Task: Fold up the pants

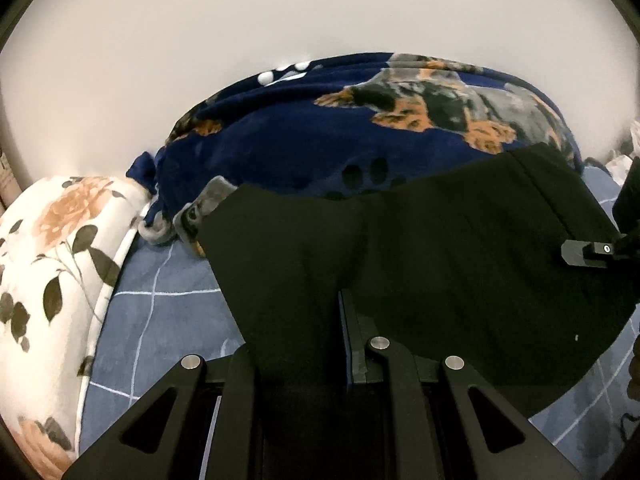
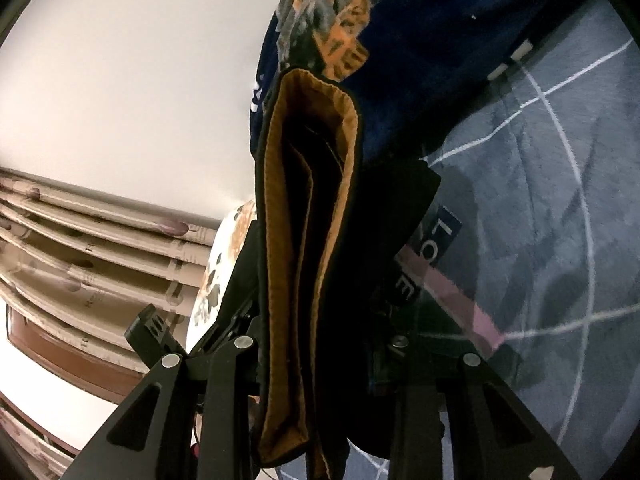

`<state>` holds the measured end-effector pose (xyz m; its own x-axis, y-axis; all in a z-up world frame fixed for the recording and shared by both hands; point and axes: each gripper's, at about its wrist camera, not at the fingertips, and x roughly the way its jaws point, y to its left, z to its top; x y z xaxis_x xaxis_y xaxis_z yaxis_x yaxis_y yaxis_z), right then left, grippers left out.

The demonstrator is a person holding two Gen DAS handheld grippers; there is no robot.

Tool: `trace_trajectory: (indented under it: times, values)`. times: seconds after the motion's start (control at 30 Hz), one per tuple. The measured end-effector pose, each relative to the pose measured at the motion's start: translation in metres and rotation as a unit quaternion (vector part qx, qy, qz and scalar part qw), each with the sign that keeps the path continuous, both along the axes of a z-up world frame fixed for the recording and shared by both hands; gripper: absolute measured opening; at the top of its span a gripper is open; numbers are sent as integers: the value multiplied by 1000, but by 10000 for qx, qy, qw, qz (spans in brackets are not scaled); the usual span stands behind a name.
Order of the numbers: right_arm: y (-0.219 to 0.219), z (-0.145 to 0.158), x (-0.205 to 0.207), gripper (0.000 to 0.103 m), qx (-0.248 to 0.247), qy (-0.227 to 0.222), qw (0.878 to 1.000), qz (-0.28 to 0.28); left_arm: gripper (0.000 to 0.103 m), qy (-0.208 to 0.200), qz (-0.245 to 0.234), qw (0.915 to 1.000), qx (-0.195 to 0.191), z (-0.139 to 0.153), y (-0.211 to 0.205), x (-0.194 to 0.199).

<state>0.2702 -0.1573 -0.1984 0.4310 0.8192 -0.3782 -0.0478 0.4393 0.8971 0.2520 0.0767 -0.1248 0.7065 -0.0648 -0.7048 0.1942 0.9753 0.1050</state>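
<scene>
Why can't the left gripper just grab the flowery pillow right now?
Probably not yet. The left gripper is shut on the black pants, so its jaws are full. The pillow lies off to its side on the bed, nothing blocking it, but the pants must go first.

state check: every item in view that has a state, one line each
pants: black, held up off the bed, stretched between both tongs, orange-brown lining showing
left tongs: shut on the pants
right tongs: shut on the pants' bunched layers
dog-print blanket: heaped, unfolded, behind the pants
floral pillow: lying at the bed's edge
checked bedsheet: spread flat, slightly wrinkled
</scene>
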Motion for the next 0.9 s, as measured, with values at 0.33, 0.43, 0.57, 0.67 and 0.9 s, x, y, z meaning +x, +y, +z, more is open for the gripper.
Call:
trace_trajectory:
  times: [0.33, 0.43, 0.57, 0.67, 0.9]
  values:
    - [-1, -22, 8, 28, -188, 231, 9995, -86, 16, 179, 126, 9998, 8, -35, 11, 10]
    - [-1, -27, 7, 28, -404, 276, 9987, -105, 18, 155, 136, 9998, 56, -40, 11, 10]
    - [-2, -29, 7, 28, -748, 244, 9969, -87, 20, 146, 183, 9997, 26, -46, 14, 10]
    - [4, -25, 9, 28, -1129, 159, 9935, -48, 22, 141, 230, 9996, -11, -50, 16, 10]
    - [26, -17, 8, 29, -2089, -298, 9774, -93, 31, 39, 361, 9993, -114, -58, 21, 8]
